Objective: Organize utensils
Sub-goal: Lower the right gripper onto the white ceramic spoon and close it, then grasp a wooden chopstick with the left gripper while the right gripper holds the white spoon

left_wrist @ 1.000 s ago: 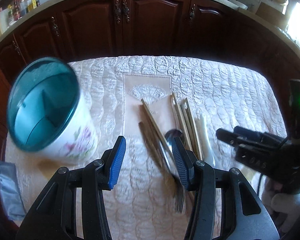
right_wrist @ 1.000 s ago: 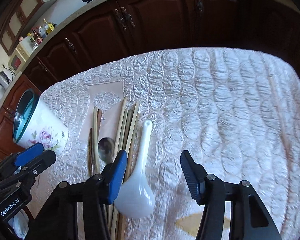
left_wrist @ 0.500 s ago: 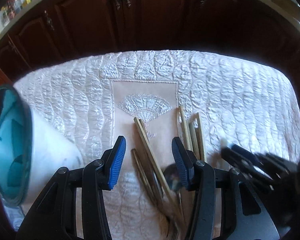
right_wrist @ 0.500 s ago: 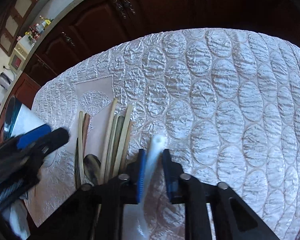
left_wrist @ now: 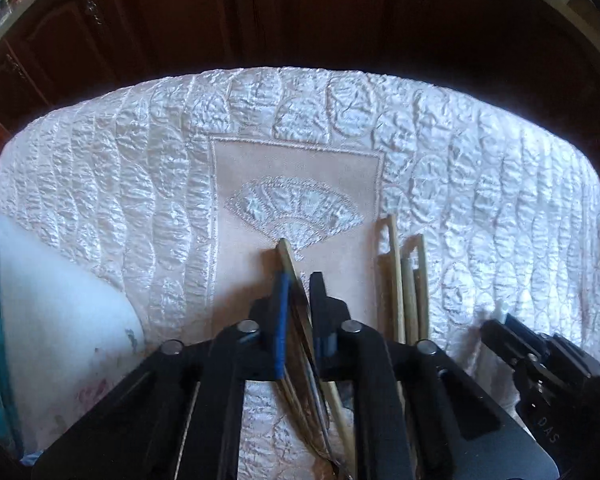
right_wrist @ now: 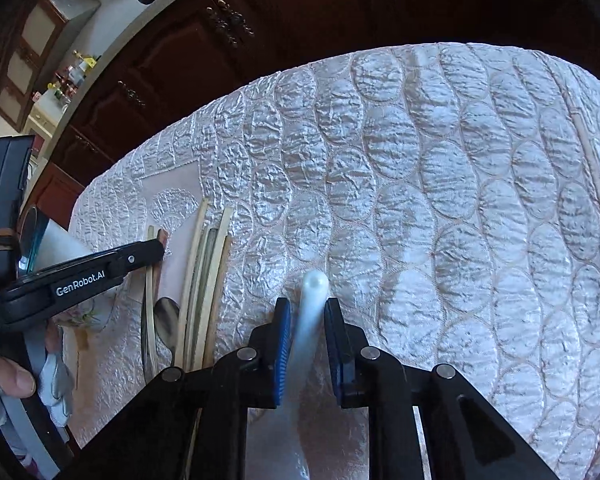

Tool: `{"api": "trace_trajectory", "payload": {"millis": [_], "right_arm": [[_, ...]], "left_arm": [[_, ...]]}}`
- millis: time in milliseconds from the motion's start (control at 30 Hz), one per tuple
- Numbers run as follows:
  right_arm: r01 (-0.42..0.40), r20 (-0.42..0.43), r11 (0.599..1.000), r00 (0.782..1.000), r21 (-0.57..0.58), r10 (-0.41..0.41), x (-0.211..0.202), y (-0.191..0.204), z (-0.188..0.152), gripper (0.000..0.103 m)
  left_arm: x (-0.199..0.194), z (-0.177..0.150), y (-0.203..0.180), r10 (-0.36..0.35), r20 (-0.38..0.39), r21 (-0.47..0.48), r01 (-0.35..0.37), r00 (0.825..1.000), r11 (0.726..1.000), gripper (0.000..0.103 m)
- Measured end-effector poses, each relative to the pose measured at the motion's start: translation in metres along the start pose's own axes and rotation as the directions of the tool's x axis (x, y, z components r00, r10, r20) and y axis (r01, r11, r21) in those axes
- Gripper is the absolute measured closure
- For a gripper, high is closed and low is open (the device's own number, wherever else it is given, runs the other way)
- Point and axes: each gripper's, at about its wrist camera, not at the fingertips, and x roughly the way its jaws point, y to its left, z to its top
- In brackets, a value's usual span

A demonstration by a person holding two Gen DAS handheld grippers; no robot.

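A quilted white cloth (left_wrist: 480,184) covers the tabletop, with a plain beige panel (left_wrist: 252,216) bearing an embroidered fan set into it. Dark wooden cabinets (right_wrist: 284,20) run behind the far edge. At the left edge of the left wrist view stands a white holder with a teal rim (left_wrist: 52,320), floral print on its side, just beside the left tongs (left_wrist: 298,300).

The left tongs are closing on a pair of pale chopsticks (left_wrist: 290,264) that lie on the beige panel; the sticks pass between the pads, with a metal utensil alongside them lower down. To their right lies a second bundle of chopsticks (left_wrist: 404,280), side by side at the panel's edge, apart from the gripped pair.

The right tongs (right_wrist: 306,312) are clenched on the handle of a white ceramic spoon (right_wrist: 314,292), its rounded handle end poking out past the pads. A metal spoon (right_wrist: 166,316) rests between the two chopstick groups in the right wrist view
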Motion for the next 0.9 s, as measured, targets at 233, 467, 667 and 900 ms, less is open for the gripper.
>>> {"api": "trace_trajectory", "payload": {"millis": [233, 467, 667, 900], "right_arm": [[-0.035, 0.016, 0.999, 0.999, -0.008, 0.035, -0.004, 0.003, 0.005, 0.091], [-0.040, 0.067, 0.999, 0.997, -0.033, 0.042, -0.043, 0.006, -0.005, 0.092], [-0.048, 0.110, 0.997, 0.992, -0.066, 0.055, -0.078, 0.016, -0.014, 0.092], [-0.016, 0.154, 0.989, 0.987, -0.147, 0.039, -0.108, 0.042, -0.017, 0.094]], "left_arm": [[-0.028, -0.006, 0.004, -0.101, 0.055, 0.023, 0.100, 0.993, 0.995, 0.098], [-0.068, -0.023, 0.016, -0.201, 0.078, 0.034, 0.199, 0.976, 0.979, 0.098], [-0.109, -0.040, 0.029, -0.265, 0.128, 0.041, 0.262, 0.956, 0.964, 0.100], [-0.131, -0.051, 0.051, -0.277, 0.165, 0.039, 0.274, 0.947, 0.961, 0.101]]}}
